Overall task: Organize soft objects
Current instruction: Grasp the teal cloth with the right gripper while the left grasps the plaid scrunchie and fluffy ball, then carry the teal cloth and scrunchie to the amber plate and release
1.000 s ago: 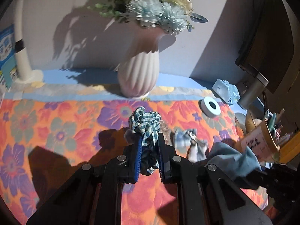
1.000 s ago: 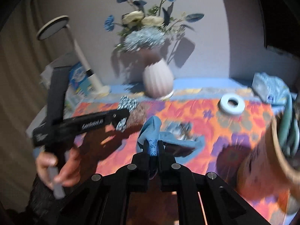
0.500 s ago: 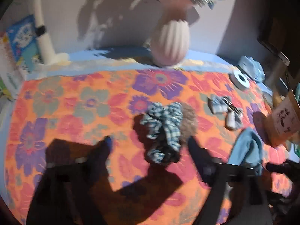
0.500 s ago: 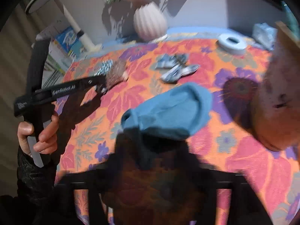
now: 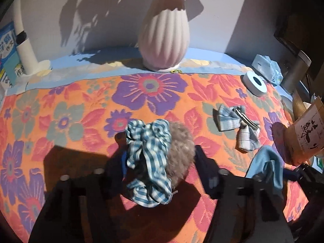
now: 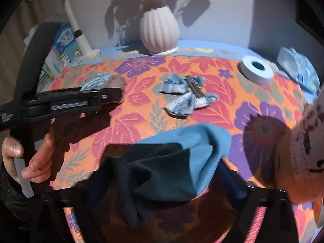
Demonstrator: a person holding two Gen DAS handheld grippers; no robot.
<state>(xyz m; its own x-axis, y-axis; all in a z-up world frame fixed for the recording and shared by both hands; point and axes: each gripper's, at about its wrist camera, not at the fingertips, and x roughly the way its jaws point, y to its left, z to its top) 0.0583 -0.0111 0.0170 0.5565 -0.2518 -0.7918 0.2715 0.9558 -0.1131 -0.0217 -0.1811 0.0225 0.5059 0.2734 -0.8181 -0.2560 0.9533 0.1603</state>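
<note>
A blue-and-white checked scrunchie (image 5: 148, 156) lies on the floral tablecloth, against a furry brown scrunchie (image 5: 181, 141). My left gripper (image 5: 162, 168) is open, its fingers spread on either side of both, not gripping. A blue cloth (image 6: 178, 158) lies slack between the wide-open fingers of my right gripper (image 6: 168, 174); it also shows in the left wrist view (image 5: 267, 164). A checked bow hair clip (image 5: 237, 125) lies to the right, and shows in the right wrist view (image 6: 186, 97).
A ribbed pink vase (image 5: 165, 38) of flowers stands at the back. A white tape roll (image 5: 254, 83) and a tissue pack (image 5: 267, 68) are back right. A brown paper-wrapped container (image 5: 303, 135) stands at the right edge. A white lamp post (image 5: 24, 46) and books are back left.
Both grippers have opened. The left let go of the checked scrunchie, which now lies on the cloth; the right released the blue cloth. Both views tilted down toward the table.
</note>
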